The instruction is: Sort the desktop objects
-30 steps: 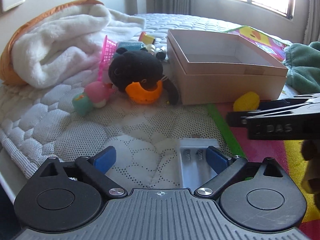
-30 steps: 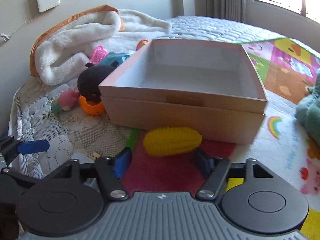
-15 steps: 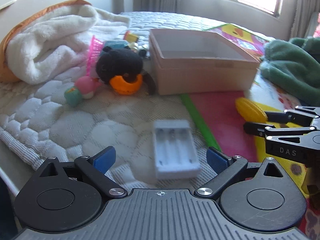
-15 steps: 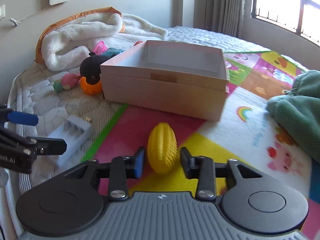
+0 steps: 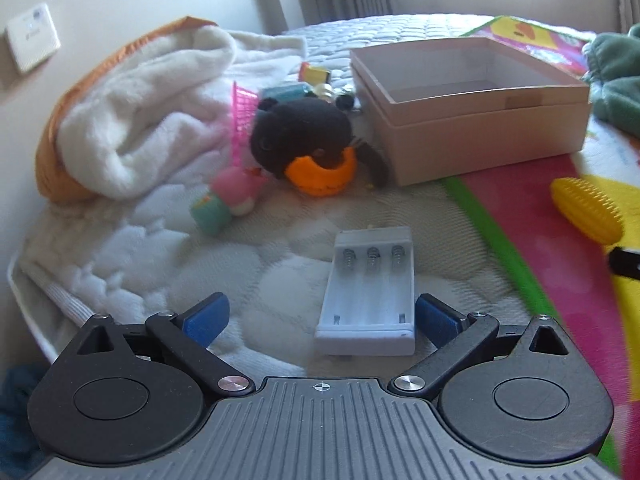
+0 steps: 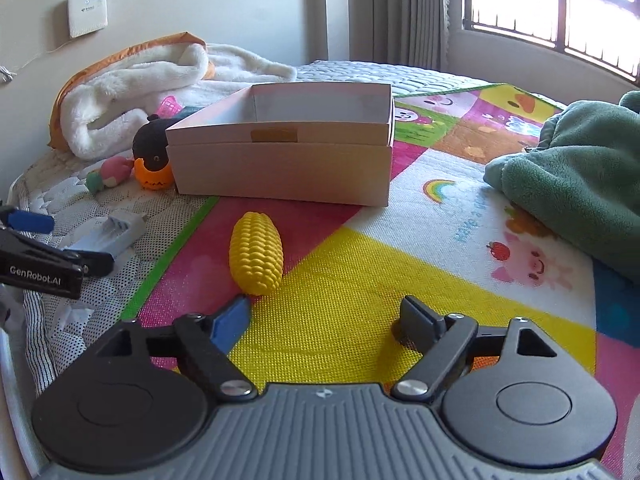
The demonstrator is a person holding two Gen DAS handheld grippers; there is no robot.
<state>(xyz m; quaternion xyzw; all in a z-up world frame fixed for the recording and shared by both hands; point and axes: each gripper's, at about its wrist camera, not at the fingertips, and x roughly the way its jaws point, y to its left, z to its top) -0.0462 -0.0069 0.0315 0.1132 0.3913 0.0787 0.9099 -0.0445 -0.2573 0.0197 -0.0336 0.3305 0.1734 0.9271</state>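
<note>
My right tongs (image 6: 324, 320) were opening wide, gripping nothing; the toy corn (image 6: 257, 254) lay on the play mat (image 6: 360, 280) at eleven o'clock, just off the left finger. My left tongs (image 5: 320, 316) stood open around the battery holder (image 5: 370, 300), its right corner near the finger; contact unclear. The cardboard box (image 6: 288, 160) sat on the bed (image 5: 140, 248) at twelve, under a window (image 6: 560, 8).

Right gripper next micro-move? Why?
Probably shift the right gripper a little left and forward to centre on the toy corn. Its jaws are opening with nothing between them, and the corn lies just past the left finger, not in the gap.
</note>
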